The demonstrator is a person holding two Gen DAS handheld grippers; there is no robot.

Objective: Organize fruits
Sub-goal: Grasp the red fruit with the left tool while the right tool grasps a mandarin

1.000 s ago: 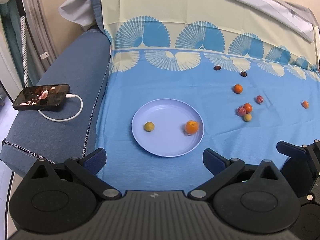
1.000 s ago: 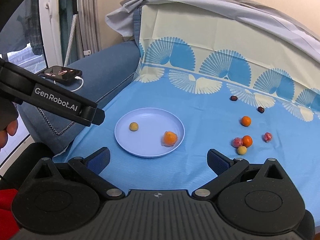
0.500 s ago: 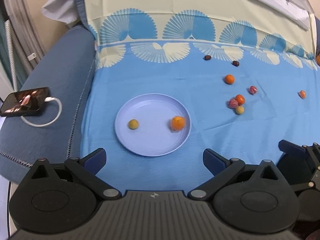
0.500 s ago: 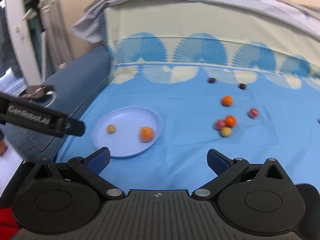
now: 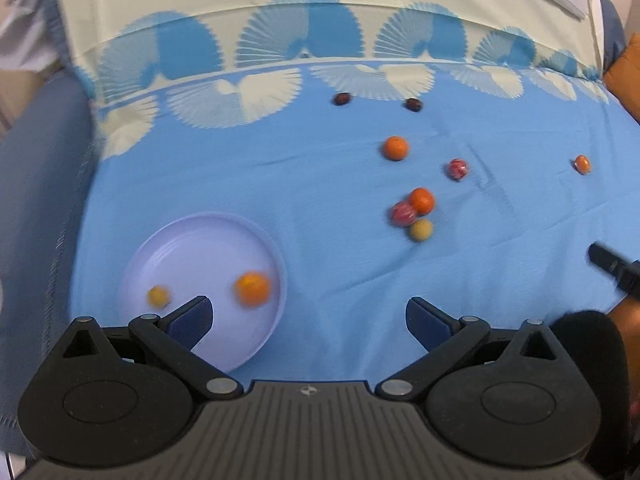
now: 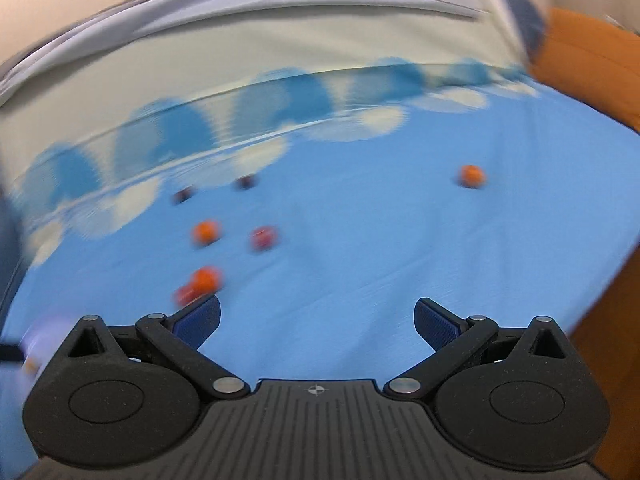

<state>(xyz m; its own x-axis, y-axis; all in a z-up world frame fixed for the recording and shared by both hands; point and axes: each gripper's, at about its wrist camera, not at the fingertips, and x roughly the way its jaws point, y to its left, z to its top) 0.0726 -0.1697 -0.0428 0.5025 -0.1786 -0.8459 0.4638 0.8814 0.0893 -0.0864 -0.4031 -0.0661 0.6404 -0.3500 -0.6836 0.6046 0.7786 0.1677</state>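
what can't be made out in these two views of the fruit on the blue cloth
- Right wrist view: round lilac plastic plate cut off by the left edge, motion-blurred.
- Right wrist view: red fruit partly behind the right gripper finger, smeared.
- Left wrist view: two small dark fruits, too small to identify.

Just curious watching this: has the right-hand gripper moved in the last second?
Yes. The right gripper has swung rightward: the plate has slid to its view's far left edge, and the lone orange has appeared.

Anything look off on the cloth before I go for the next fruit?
Nothing is damaged or spilled. Only two fruits sit on the plate; the rest lie scattered on the blue cloth, one orange far off to the right. Both grippers are open and empty.
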